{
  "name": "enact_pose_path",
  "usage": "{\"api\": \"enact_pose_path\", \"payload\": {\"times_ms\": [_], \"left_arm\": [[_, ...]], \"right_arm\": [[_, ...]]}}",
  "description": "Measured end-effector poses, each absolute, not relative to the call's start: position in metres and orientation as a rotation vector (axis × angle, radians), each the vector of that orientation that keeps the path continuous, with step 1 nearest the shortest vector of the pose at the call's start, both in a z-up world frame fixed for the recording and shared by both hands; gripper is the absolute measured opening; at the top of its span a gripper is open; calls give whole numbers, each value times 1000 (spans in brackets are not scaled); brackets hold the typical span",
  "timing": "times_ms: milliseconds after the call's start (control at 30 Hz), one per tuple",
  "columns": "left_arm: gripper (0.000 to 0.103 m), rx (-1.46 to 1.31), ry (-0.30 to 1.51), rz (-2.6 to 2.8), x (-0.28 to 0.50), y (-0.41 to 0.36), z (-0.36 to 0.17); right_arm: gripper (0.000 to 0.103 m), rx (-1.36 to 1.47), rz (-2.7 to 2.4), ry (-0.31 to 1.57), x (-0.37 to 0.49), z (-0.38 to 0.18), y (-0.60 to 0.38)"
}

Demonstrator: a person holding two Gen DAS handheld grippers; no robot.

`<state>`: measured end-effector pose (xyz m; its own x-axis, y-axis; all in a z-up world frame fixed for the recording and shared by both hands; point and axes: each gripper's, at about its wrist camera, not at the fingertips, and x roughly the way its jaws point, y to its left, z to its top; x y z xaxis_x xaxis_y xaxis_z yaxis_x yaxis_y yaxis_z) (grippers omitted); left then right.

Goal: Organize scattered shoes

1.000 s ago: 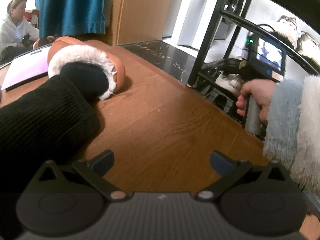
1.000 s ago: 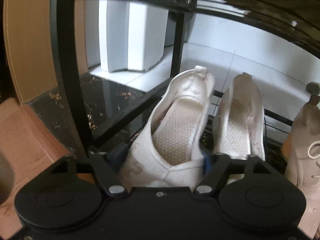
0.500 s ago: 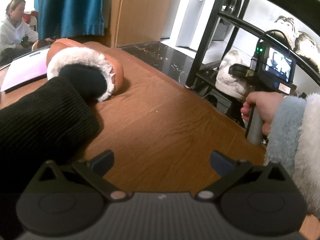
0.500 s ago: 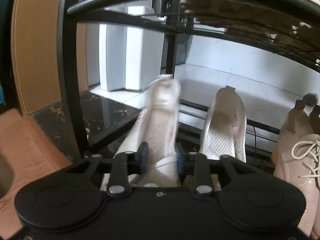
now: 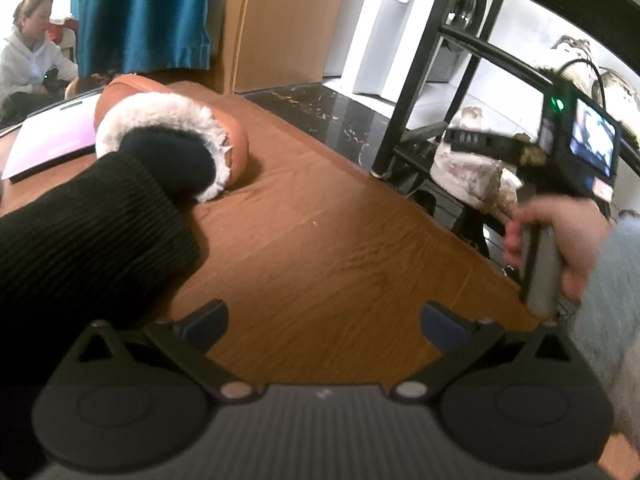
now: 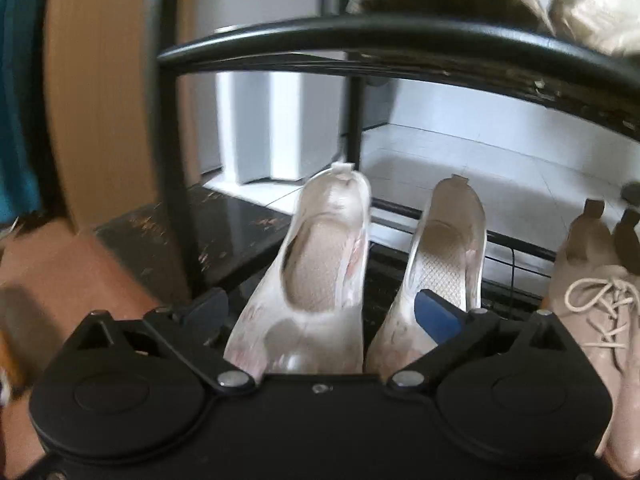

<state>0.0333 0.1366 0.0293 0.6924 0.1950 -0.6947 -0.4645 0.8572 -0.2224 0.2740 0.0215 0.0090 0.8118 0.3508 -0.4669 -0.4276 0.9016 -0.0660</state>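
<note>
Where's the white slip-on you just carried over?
Right wrist view: white slip-on sits on the rack's lower shelf, left of its mate, between the opening right gripper.

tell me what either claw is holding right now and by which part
Nothing. The right claw is opening, its pads clear of the white slip-on shoe between them; the left claw is open over the wooden floor.

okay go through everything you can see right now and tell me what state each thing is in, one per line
Right tool: jaws opening, pads clear of the shoe.
Left tool: open, holding nothing.
Left white shoe: released on the lower rack shelf.
Right white shoe: beside it, shelved.
Laced beige shoe: shelved.
Fur-lined slipper: worn, on the wooden floor.
</note>
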Motion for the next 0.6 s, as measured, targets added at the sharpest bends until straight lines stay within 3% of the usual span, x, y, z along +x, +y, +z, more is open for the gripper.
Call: {"api": "enact_pose_path", "payload": {"times_ms": [167,333,500,600], "left_arm": [[102,-392,713,374,33,134,30],[102,-398,722,383,34,136,28],[102,-392,722,383,33,135,28],[102,-399,726,387,33,137,27]], "right_arm": [[91,-358,469,417,245,-19,35],[97,-278,404,448,267,-21,48],[95,-302,338,465,291,-29,64],[79,-317,319,454,295,-33,71]]}}
